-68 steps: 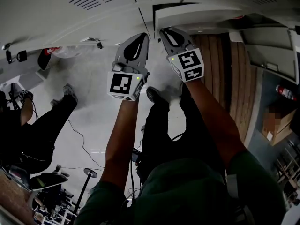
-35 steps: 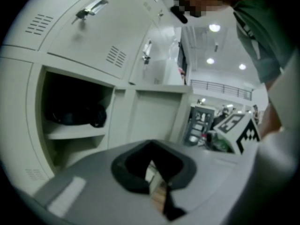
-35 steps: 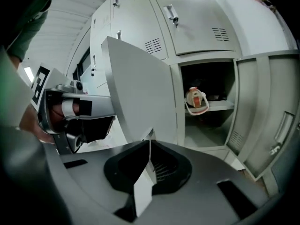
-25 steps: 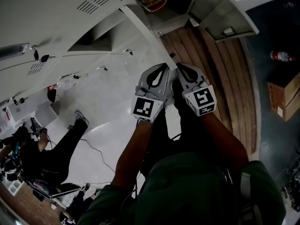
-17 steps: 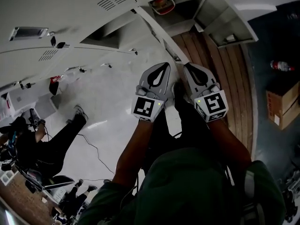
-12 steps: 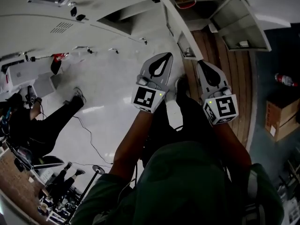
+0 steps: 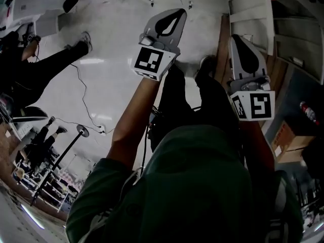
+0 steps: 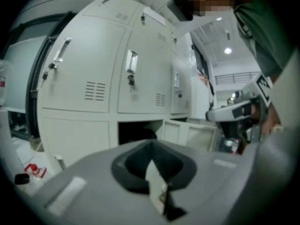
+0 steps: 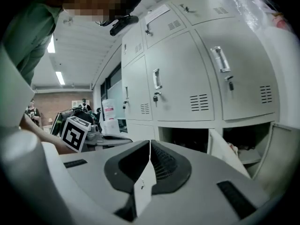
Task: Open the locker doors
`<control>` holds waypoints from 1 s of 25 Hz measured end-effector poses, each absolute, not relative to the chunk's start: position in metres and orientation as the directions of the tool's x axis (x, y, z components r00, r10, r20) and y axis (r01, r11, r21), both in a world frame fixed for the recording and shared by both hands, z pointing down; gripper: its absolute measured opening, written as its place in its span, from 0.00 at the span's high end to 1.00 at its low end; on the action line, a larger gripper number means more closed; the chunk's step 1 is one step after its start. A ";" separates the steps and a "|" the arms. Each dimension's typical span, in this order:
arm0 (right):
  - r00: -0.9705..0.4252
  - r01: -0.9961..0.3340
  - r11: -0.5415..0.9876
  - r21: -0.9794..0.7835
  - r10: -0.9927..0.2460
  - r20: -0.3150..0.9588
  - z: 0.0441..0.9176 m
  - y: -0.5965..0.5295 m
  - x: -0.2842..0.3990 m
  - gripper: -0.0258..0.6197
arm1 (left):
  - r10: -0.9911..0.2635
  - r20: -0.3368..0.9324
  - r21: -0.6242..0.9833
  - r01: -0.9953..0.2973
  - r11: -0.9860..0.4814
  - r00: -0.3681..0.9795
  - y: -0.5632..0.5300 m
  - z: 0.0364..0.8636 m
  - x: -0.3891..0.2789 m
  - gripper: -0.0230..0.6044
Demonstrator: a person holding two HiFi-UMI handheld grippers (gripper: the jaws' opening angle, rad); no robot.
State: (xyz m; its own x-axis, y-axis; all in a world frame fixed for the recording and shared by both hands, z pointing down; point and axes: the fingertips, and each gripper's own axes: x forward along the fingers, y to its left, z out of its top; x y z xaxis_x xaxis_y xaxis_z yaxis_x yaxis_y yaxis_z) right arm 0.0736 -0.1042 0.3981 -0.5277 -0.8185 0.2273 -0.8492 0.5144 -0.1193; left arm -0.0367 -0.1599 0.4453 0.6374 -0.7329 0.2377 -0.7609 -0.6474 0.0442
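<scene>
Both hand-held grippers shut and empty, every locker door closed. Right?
Not every door: in the right gripper view two lower lockers stand open, one door swung out. The upper doors are closed. Both hand-held grippers, left and right, are shut and empty.

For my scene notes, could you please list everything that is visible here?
Closed locker doors: several, pale grey, upper rows.
Open locker doors: two, pale grey, bottom row.
Floor: one, glossy white, under everything.
Cardboard box: one, brown, on the floor at right.
Bottle: one, partly red, near the box.
Bystander: one, dark clothes, far left.
Left gripper: one, grey, shut and empty.
Right gripper: one, grey, shut and empty.
</scene>
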 end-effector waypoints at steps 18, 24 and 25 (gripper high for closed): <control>-0.680 -0.718 0.692 -0.073 -0.676 0.284 0.443 -0.183 -0.146 0.94 | -0.864 0.213 -0.060 -0.877 -0.477 0.456 -0.184 0.441 -0.270 0.96; -0.668 -0.724 0.685 -0.080 -0.668 0.328 0.473 -0.198 -0.173 0.94 | -0.881 0.213 -0.066 -0.893 -0.445 0.423 -0.193 0.454 -0.310 0.96; -0.666 -0.726 0.683 -0.081 -0.668 0.333 0.477 -0.201 -0.178 0.94 | -0.884 0.212 -0.064 -0.896 -0.439 0.417 -0.195 0.456 -0.317 0.96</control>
State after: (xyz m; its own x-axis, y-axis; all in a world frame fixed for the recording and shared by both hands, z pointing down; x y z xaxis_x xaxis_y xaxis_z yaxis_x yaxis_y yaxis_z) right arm -0.1783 -0.2009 0.4769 -0.6659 -0.6678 0.3327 -0.7257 0.6831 -0.0813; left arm -0.3170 -0.1947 0.4559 0.4175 -0.8836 0.2120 -0.8963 -0.4388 -0.0637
